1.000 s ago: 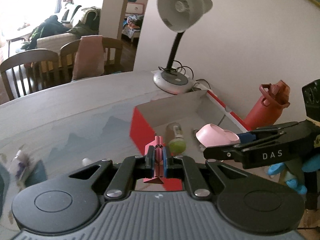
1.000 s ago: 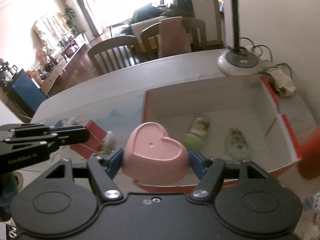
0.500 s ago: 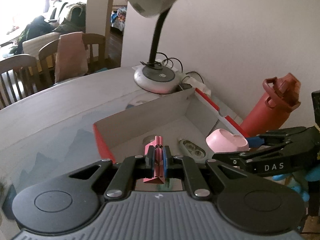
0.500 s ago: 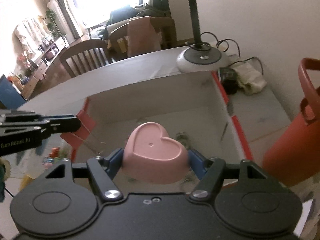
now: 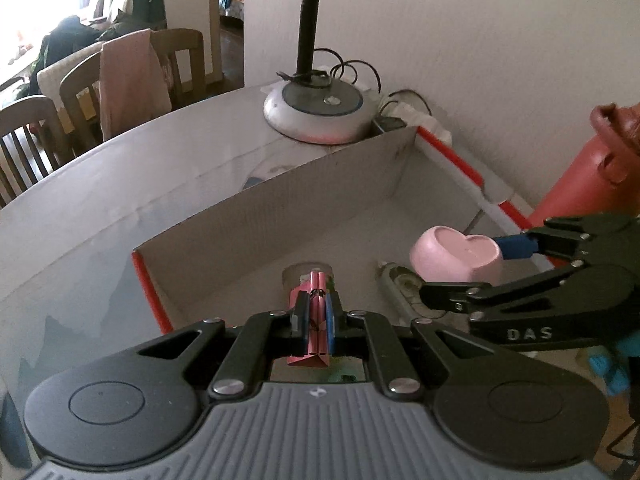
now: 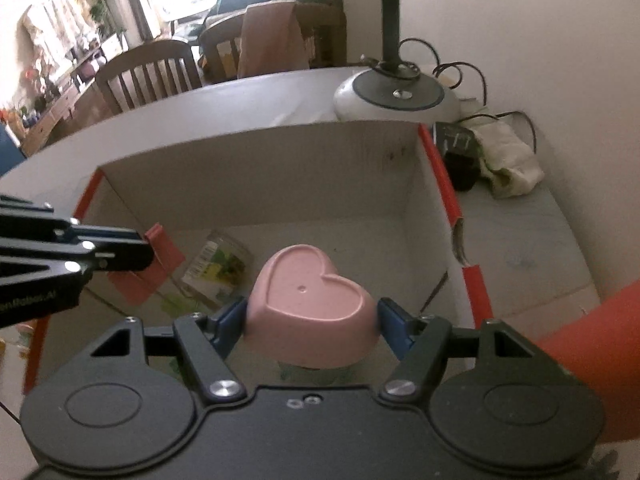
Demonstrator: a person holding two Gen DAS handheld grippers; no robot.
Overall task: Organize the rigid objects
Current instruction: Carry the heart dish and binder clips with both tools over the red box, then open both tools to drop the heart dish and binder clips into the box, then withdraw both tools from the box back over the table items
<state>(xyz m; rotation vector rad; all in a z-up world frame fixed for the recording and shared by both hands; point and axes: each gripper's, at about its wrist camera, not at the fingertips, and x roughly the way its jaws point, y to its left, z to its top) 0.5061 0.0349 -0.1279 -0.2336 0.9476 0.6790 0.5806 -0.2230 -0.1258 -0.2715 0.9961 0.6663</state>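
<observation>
The bench is carrying an open box with red edges, and both tongs are hanging over it. A lamp is standing behind the box, its head cut off. The right tongs are holding a pink heart-shaped dish upside down. The left tongs are gripping narrowly a folded pink card. A jar is lying inside, partly hidden; another blurred thing beside it is hard to name.
</observation>
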